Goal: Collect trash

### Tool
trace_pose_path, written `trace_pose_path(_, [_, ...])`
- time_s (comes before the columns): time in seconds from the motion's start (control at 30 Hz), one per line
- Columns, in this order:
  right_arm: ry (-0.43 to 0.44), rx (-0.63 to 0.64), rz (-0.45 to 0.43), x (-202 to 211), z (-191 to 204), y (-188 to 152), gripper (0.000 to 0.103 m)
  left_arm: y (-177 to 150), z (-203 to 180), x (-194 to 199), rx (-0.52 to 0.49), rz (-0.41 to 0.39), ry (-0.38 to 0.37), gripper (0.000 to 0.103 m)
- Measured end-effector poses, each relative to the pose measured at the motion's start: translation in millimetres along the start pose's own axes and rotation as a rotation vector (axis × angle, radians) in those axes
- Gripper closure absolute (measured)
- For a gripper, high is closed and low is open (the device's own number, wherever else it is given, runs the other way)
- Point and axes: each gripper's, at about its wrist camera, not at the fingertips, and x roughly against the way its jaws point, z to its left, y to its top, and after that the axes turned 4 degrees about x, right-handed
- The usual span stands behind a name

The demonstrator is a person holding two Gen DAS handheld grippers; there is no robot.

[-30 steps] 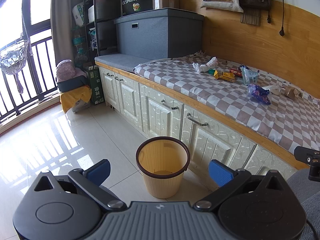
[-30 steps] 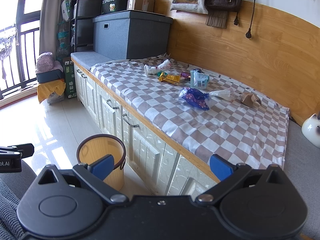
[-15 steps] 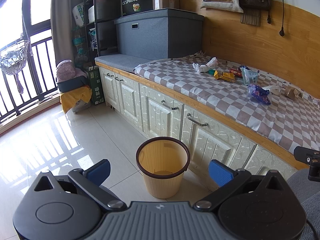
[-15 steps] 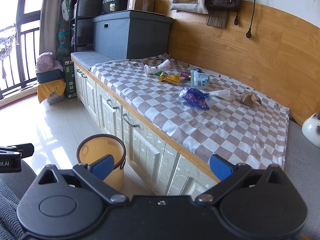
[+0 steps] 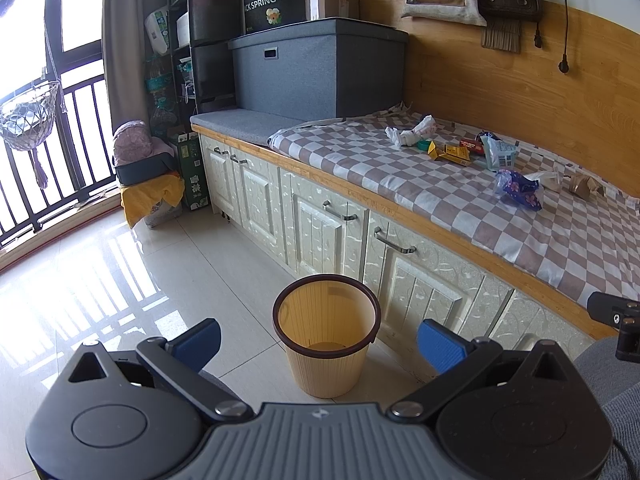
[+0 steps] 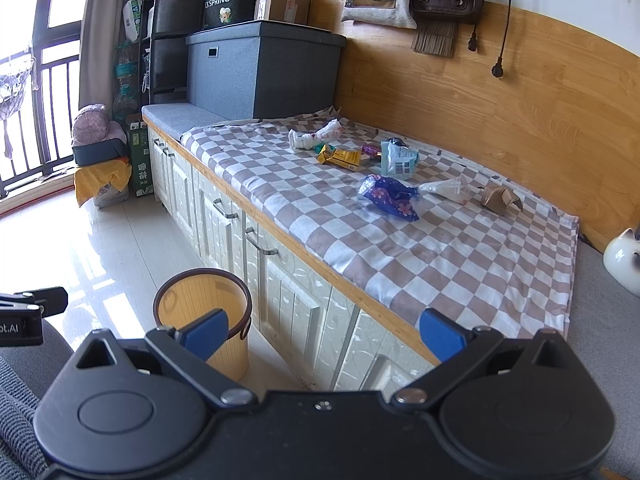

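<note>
- Nothing has visibly moved since the earlier frames: both grippers hang where they were, and the litter lies as it did.
- Left gripper [image 5: 318,338]: jaws spread wide, released, nothing between the blue pads [image 5: 440,346]. It hangs over the floor, with the waste bin [image 5: 326,344] seen between its fingers.
- Right gripper [image 6: 322,334]: also spread wide and holding nothing, facing the front edge of the checked cloth [image 6: 400,256].
- One waste bin, pale yellow with a dark rim, stands upright on the tiled floor [image 5: 120,280], just beside the cabinet doors [image 5: 316,232] under the bench. Its bottom looks bare.
- Trash lies on the checked cloth, toward its far edge near the wooden wall panel [image 6: 520,100]. I count about eight pieces:
  - one white crumpled wad [image 6: 314,136], nearest the far left corner;
  - one small green and yellow wrapper [image 6: 325,150] touching it;
  - one flat yellow packet [image 6: 346,159];
  - one dark red wrapper [image 6: 372,148] behind that;
  - one pale teal packet [image 6: 398,160], standing up;
  - one blue flowered bag [image 6: 390,196], nearest the cloth's middle;
  - one clear plastic bag [image 6: 446,190] just beside it;
  - one brown crumpled paper [image 6: 498,200], nearest the right edge.
- One grey storage box [image 6: 260,68] sits on the bench beyond the cloth's left edge.
</note>
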Motion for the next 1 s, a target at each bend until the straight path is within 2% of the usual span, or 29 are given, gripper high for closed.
trace_pose_path(0.17, [-0.005, 0.005, -0.014, 2, 0, 3, 0.0, 8, 1, 3, 0.004, -0.019, -0.002, 0.0])
trace_pose_path(0.43, [-0.041, 0.011, -0.096, 11, -4, 31, 0.0, 27, -2, 15, 0.015, -0.099, -0.023, 0.0])
trace_pose_path(0.7, [-0.071, 0.032, -0.219, 22, -7, 76, 0.0, 63, 2, 22, 0.027, -0.218, -0.027, 0.0])
trace_pose_path(1.0, [-0.086, 0.12, -0.382, 16, -5, 132, 0.0, 114, 2, 18, 0.035, -0.341, 0.014, 0.0])
